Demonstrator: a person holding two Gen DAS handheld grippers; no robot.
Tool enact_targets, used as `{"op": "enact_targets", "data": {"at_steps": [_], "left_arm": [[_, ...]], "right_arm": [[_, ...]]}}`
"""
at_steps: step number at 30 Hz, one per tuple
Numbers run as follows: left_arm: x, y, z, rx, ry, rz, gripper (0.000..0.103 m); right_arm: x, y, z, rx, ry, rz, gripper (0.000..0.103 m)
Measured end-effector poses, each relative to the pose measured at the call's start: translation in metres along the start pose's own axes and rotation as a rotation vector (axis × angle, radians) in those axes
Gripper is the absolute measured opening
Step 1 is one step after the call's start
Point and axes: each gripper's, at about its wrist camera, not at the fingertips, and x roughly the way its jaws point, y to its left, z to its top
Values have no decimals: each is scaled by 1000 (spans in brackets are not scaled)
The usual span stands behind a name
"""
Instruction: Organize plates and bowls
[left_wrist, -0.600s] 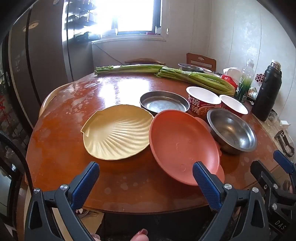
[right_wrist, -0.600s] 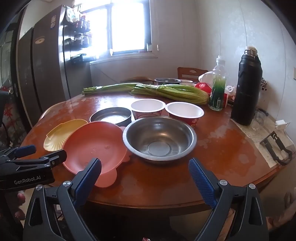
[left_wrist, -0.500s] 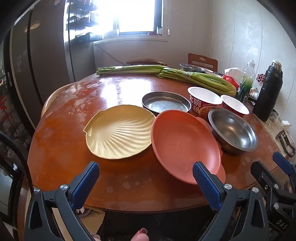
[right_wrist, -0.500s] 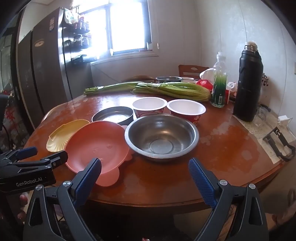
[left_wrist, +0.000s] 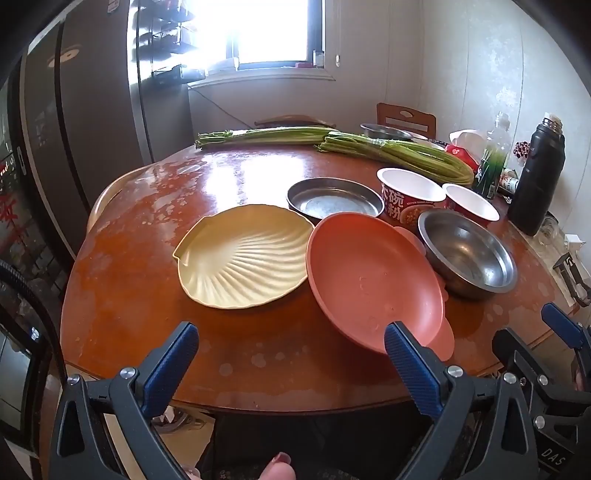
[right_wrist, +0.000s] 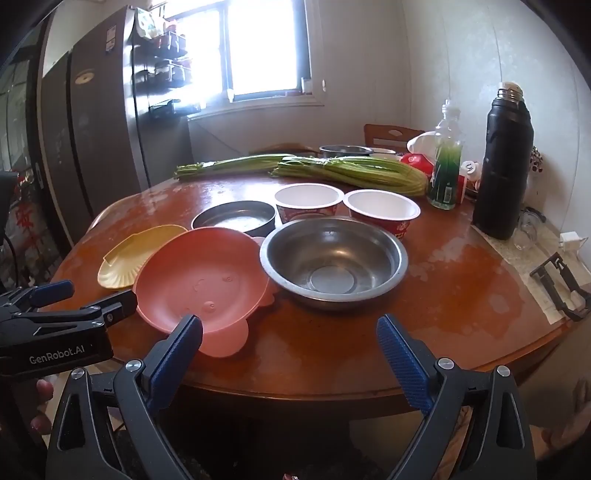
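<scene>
Noted nearest: left gripper (left_wrist: 290, 356), jaws wide apart, nothing between them, poised over the near edge of the round wooden table (left_wrist: 258, 354). Its right fingertip overlaps the near rim of the orange plate (left_wrist: 373, 277) in the left wrist view; contact cannot be confirmed. "GenRobot.AI" read on the left gripper's body in the right wrist view; "DAS" read on the right gripper's body at the corner of the left wrist view.

Right gripper (right_wrist: 290, 349), jaws likewise spread wide and empty, short of the table edge, just nearer than the orange plate and slightly right of it.

Orange plate taken as landmark. Immediately left of it: yellow shell-shaped plate (left_wrist: 245, 256), rims meeting or overlapping. Immediately right: steel bowl (right_wrist: 334, 260), rim close against the plate's tabs. Beyond the plate: shallow steel dish (left_wrist: 334, 199). Beyond and right: two red paper noodle bowls (right_wrist: 308, 203) (right_wrist: 382, 214), white inside, Chinese characters printed on the nearer-left one, small print illegible.

Farther beyond: two bundles of green stalks (right_wrist: 351, 171). Far right of the plate: clear bottle with green label (right_wrist: 447, 162), label text unreadable, and black flask (right_wrist: 504, 162).
</scene>
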Motion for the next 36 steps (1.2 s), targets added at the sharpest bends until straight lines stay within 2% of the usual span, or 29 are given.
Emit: {"op": "enact_targets", "data": {"at_steps": [36], "left_arm": [[-4, -8, -6, 28, -2, -3, 101]], "right_arm": [[-2, 1, -3, -20, 11, -8, 96]]}}
